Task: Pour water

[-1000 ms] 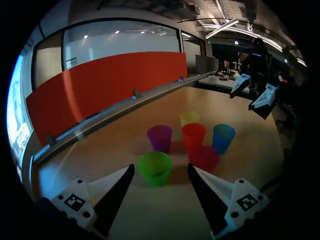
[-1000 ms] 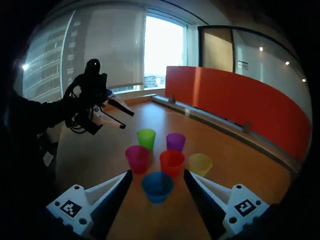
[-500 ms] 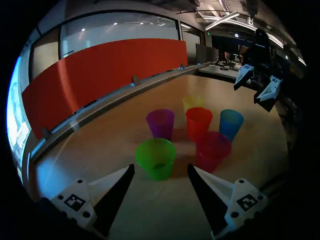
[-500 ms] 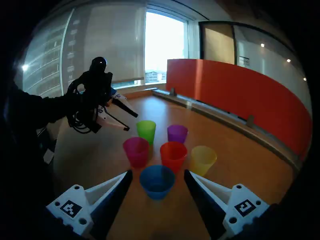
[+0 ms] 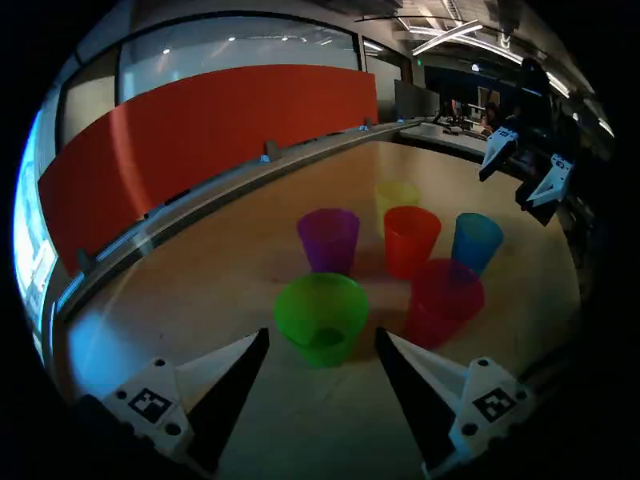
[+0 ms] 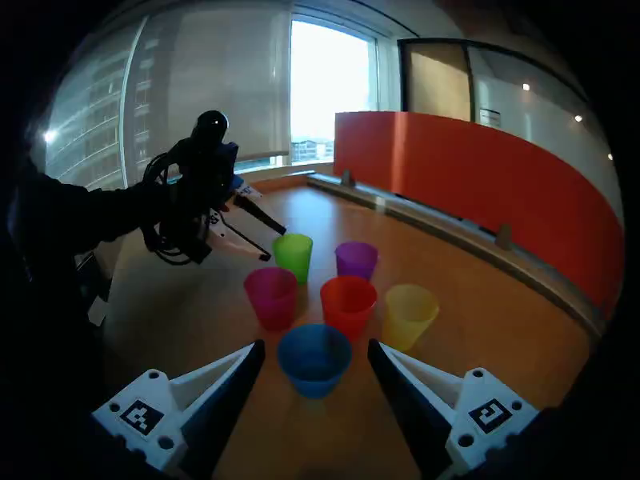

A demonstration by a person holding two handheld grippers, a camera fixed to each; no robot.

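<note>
Holding both jaws wide and empty, we are hovering the left gripper [image 5: 321,333] facing the green cup [image 5: 321,314] and the right gripper [image 6: 316,345] facing the blue cup [image 6: 314,362], both upright on the table [image 5: 216,272].

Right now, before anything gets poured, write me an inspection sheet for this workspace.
Surface: wooden table, glossy.
Job's things: six upright plastic cups in a cluster: green cup, purple cup, red cup, yellow cup, blue cup, pink cup. Cannot tell whether any holds water.
Clutter: nothing seen.
Grippers: left gripper open, green cup just ahead of its fingers, untouched; right gripper open, blue cup ahead between its fingers, untouched.
Cables: dark cable looped under the left gripper's handle, above the table.
Surroundings: orange partition along the table's edge; bright window beyond.
</note>
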